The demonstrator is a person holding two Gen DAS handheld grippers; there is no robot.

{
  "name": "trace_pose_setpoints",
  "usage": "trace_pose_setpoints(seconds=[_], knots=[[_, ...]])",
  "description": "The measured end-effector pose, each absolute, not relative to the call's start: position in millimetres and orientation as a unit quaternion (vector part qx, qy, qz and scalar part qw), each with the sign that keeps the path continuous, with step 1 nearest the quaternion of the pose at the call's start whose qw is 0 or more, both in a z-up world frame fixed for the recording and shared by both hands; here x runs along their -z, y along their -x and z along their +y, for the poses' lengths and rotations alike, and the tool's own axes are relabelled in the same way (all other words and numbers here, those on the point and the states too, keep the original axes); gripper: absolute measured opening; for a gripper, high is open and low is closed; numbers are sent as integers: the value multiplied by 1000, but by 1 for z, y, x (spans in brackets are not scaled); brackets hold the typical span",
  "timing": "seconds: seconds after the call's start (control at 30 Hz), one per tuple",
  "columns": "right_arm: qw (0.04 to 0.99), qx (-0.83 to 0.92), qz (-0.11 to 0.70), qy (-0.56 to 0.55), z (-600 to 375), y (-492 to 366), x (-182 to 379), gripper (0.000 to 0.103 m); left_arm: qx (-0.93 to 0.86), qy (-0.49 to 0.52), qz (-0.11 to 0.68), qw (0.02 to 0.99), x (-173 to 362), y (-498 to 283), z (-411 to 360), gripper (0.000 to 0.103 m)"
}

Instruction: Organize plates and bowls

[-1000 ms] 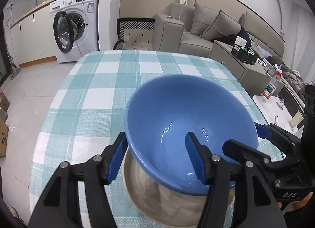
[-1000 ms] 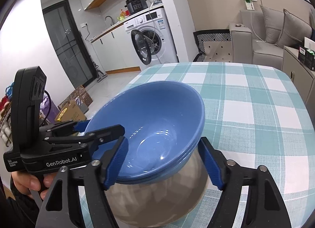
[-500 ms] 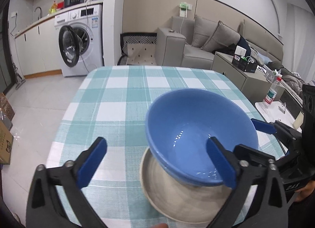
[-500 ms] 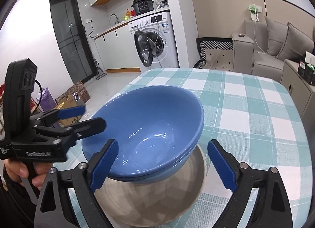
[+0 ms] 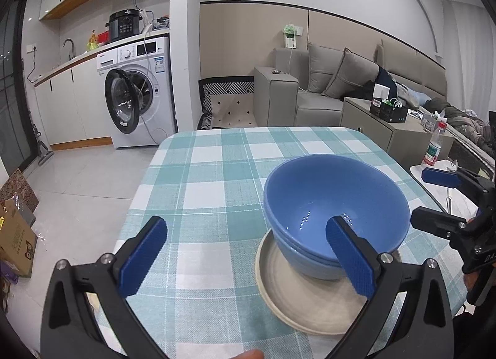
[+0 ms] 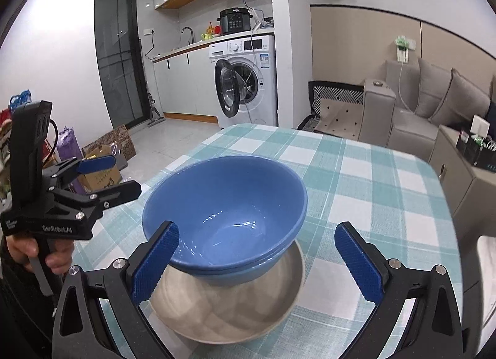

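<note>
Two blue bowls (image 5: 334, 207) are nested one inside the other and stand on a beige plate (image 5: 310, 306) on the checked table. The same stack shows in the right wrist view, bowls (image 6: 226, 204) on plate (image 6: 226, 318). My left gripper (image 5: 245, 259) is open and empty, drawn back to the near left of the stack. My right gripper (image 6: 257, 262) is open and empty, its fingers apart on either side of the stack's near edge. Each gripper also shows in the other's view, the left (image 6: 102, 172) and the right (image 5: 440, 197).
The table with a teal and white checked cloth (image 5: 235, 166) fills the middle of both views. A washing machine (image 5: 139, 95) with its door open stands at the back left. A grey sofa (image 5: 334, 86) and a side cabinet (image 5: 387, 132) stand to the right.
My left gripper opened off the top blue bowl's rim and drew back. My right gripper opened wider and drew back too. The bowls now rest on the plate.
</note>
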State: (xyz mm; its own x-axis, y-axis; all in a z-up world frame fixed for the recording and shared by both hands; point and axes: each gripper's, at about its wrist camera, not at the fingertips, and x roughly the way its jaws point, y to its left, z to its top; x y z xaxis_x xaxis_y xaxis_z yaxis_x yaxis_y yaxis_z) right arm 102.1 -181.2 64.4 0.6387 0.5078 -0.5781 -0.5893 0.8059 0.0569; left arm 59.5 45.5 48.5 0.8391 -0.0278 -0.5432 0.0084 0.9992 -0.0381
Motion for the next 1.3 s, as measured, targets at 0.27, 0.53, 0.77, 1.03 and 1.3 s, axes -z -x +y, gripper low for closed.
trace_pose_setpoints(seconds=[0.27,0.53,0.77,1.03,1.3], knots=[[911,-299,268,90,-196,-65,-72,102,5,11,255,967,-49,-26,53,103],[917,-304,245,80,-213,-40,-68,102,-4,11,231,973,-39,-2,57,103],[917,-315,233,72,-220,-27,-50,102,-5,3,224,975,-23,4,49,103],[917,-322,221,75,-221,-21,-30,102,-12,8,216,976,-9,3,47,103],[918,-322,222,75,-222,-25,-14,102,-13,12,218,976,5,-2,49,103]])
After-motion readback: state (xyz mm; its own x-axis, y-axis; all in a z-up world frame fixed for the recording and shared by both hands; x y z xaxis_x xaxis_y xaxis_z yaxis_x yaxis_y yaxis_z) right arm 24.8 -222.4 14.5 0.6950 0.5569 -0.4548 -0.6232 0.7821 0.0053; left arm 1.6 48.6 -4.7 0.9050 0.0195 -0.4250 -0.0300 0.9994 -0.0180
